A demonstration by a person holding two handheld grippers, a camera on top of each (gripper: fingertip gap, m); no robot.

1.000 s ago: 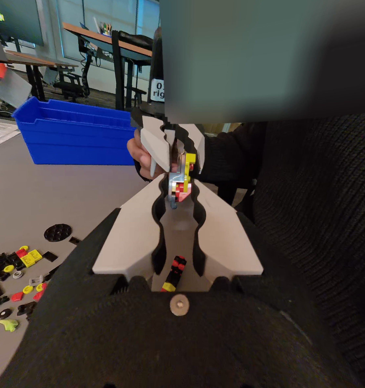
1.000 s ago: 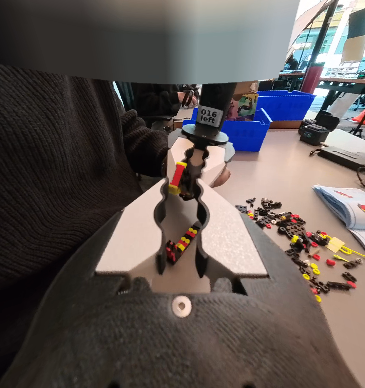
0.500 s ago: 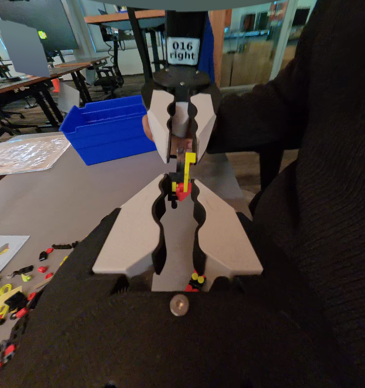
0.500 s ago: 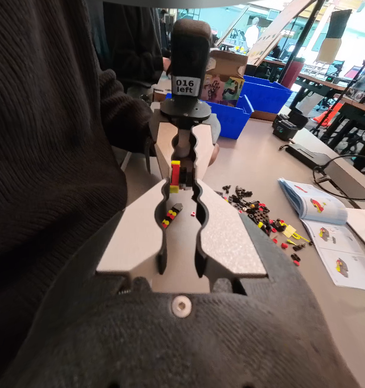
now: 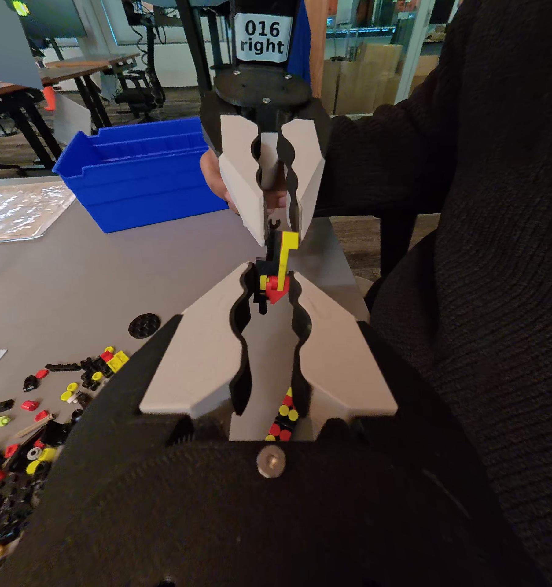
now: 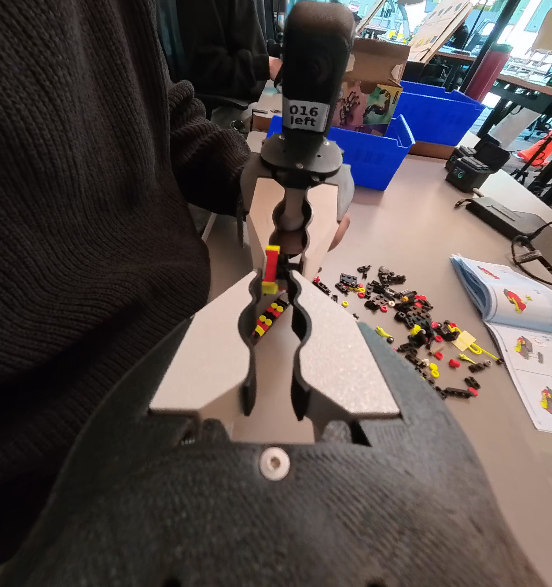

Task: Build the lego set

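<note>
Midair, left gripper (image 5: 270,279) and right gripper (image 5: 279,232) both clamp one small lego piece (image 5: 276,276); press squarely, keep tips aligned.

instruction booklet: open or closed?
Open: the instruction booklet lies flat on the table, printed pages facing up, beside the loose lego pieces.

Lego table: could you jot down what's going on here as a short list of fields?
Held piece: small black, red and yellow lego assembly, lifted above the table
Left gripper: shut on its lower end
Right gripper: shut on its other end
Below: second studded strip lying on the grey table
Loose pieces: scattered beside the open instruction booklet
Background: blue bin
</note>
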